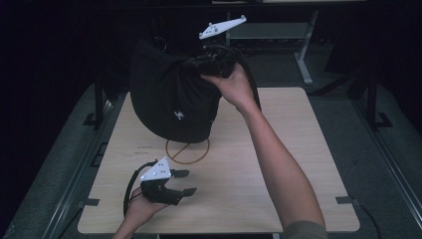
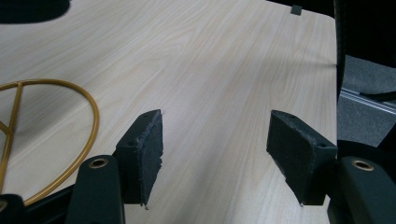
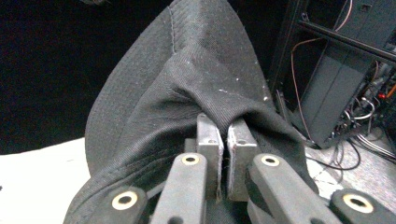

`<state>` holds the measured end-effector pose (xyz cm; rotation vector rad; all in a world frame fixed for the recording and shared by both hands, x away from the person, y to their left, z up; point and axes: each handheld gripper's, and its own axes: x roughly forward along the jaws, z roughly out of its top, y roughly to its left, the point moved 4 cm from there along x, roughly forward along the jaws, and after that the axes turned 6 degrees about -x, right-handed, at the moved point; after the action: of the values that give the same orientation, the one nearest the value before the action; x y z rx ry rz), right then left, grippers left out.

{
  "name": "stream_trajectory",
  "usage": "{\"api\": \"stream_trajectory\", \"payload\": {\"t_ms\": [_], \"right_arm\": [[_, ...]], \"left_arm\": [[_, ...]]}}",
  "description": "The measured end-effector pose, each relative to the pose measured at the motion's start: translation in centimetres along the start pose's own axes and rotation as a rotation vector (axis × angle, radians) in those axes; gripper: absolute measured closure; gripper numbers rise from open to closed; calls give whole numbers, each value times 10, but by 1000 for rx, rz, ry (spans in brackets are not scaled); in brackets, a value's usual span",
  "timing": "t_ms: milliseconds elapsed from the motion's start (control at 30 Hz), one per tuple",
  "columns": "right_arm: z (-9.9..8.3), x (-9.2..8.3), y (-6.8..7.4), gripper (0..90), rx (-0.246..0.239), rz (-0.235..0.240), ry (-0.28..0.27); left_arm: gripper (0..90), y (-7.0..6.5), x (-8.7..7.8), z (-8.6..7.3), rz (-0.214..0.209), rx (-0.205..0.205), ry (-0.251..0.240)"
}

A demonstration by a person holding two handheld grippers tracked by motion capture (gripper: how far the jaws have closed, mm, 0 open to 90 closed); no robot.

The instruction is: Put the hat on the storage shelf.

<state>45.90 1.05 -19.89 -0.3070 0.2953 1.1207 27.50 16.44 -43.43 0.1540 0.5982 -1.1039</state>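
A black cap (image 1: 169,97) with a small white logo hangs above the far part of the wooden table (image 1: 278,164), its lower edge just over a gold ring (image 1: 187,151). My right gripper (image 1: 211,62) is shut on a bunched fold of the cap's fabric (image 3: 205,84), holding it up; the jaws are pressed together on the cloth. My left gripper (image 1: 185,182) rests low near the table's front left, open, with bare wood between its pads (image 2: 147,156). Part of the gold ring (image 2: 56,121) curves to the left of its jaws.
A dark floor and metal frame rails (image 1: 94,107) flank the table. Behind it stand a desk leg (image 1: 303,59) and, in the right gripper view, equipment with cables (image 3: 345,93).
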Motion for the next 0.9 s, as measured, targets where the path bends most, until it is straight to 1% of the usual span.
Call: {"api": "stream_trajectory", "payload": {"t_ms": [100,167,267,367,433,533,567,633,667,700,767,800,867,900], "right_arm": [[3,13,0,864,-5,-6,11],[2,20,-2,864,2,-5,13],[-3,30,-5,862,10,-5,36],[-6,39,-7,860,34,3,45],[-8,44,-7,857,35,17,55],[-10,50,-6,856,43,22,62],[-10,51,-6,855,45,23,62],[-12,55,-6,852,32,17,74],[-12,56,-6,848,29,14,79],[-12,57,-6,841,26,16,80],[-12,59,-5,833,6,7,85],[-12,60,-4,832,2,10,89],[-13,62,-2,822,-32,4,97],[-12,63,0,818,-36,6,95]], "left_arm": [[356,0,-1,0,0,-6,-6],[356,1,0,0,0,-3,-4],[355,0,0,0,2,0,-6],[355,1,0,0,-1,3,-1],[355,1,0,-1,-3,2,-1],[355,0,1,-1,-4,0,4],[355,0,1,-1,-5,5,5],[355,-1,3,-1,-3,9,6],[354,-1,3,-2,0,18,16],[354,-1,4,-2,1,23,15],[353,-3,5,-3,1,19,21],[354,-2,5,-3,2,25,23],[353,-3,4,-3,2,26,23],[353,-3,4,-3,2,24,22]]}}
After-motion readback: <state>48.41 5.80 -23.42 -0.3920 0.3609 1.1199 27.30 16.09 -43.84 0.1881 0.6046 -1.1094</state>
